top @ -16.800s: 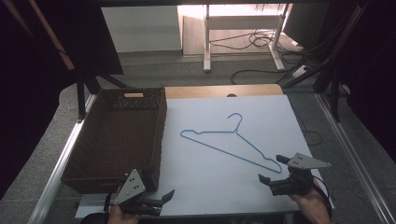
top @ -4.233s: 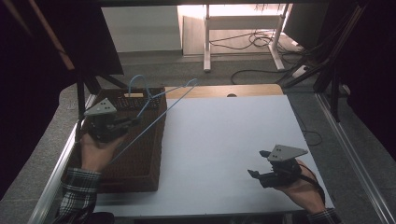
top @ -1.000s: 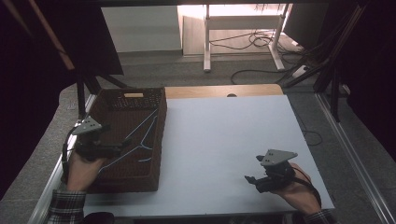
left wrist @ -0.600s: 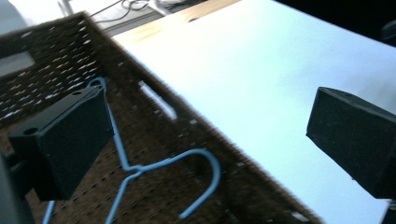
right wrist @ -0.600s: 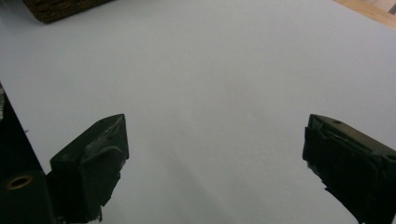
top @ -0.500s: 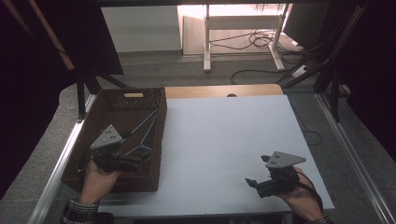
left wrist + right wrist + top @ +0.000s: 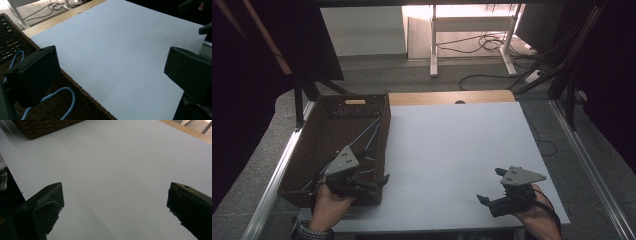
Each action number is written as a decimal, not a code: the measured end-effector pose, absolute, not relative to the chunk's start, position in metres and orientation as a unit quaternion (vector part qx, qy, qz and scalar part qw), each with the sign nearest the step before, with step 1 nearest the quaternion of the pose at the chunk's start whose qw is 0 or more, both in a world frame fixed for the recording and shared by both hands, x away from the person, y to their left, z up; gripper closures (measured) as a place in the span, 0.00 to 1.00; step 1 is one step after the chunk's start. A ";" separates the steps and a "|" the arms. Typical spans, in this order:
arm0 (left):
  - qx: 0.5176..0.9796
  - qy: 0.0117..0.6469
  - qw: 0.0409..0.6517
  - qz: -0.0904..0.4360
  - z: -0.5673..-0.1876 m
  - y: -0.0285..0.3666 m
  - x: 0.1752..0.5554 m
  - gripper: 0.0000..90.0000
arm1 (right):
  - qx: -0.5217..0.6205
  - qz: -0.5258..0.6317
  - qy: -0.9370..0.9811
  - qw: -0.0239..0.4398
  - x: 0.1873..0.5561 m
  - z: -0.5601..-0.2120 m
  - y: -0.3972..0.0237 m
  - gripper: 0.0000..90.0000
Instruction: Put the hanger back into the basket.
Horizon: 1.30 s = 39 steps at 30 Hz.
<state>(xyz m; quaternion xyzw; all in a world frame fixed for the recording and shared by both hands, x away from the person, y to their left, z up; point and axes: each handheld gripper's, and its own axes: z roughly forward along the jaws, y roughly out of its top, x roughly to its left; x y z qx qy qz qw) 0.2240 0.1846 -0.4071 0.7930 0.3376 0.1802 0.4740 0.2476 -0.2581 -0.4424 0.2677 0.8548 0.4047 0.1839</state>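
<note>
High view, from the left: a dark wicker basket (image 7: pixel 307 187) sits on the left part of the table with a light blue wire hanger (image 7: pixel 371 134) lying inside it, slanting from the far right corner toward the near left; the left gripper (image 7: pixel 374 182) hovers over the basket's near right corner, held in the person's left hand (image 7: pixel 328 205), its jaws spread and holding nothing; to the right of the basket the white table sheet (image 7: pixel 452 150) lies bare, with a strip of wooden edge (image 7: pixel 447 97) along its far side; at the near right the right gripper (image 7: pixel 490 186) sits low over the sheet near the front edge, jaws pointing left and set wide apart on nothing, having just been opening. The left gripper view adds what the high view cannot: a curved loop of the hanger (image 7: pixel 67 92) close below the left jaw, lying on the basket floor just inside the woven rim (image 7: pixel 82 92), with the jaws wide and the white sheet (image 7: pixel 120 50) between them. The right gripper view looks across the sheet (image 7: pixel 112 170) to a corner of the basket (image 7: pixel 42 127) at the top left, well apart from its spread jaws. Between the two grippers the sheet gives broad open room; metal rails (image 7: pixel 584 165) border both sides of the table.
</note>
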 end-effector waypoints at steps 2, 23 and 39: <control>0.792 0.337 0.477 0.177 -0.408 0.181 0.222 0.01 | 0.268 0.406 0.854 0.186 0.246 -0.442 -0.260 0.01; 0.804 0.311 0.480 0.163 -0.428 0.146 0.206 0.01 | 0.305 0.407 0.841 0.186 0.239 -0.448 -0.279 0.00; 0.812 0.298 0.477 0.156 -0.449 0.134 0.202 0.01 | 0.331 0.398 0.835 0.185 0.238 -0.455 -0.288 0.00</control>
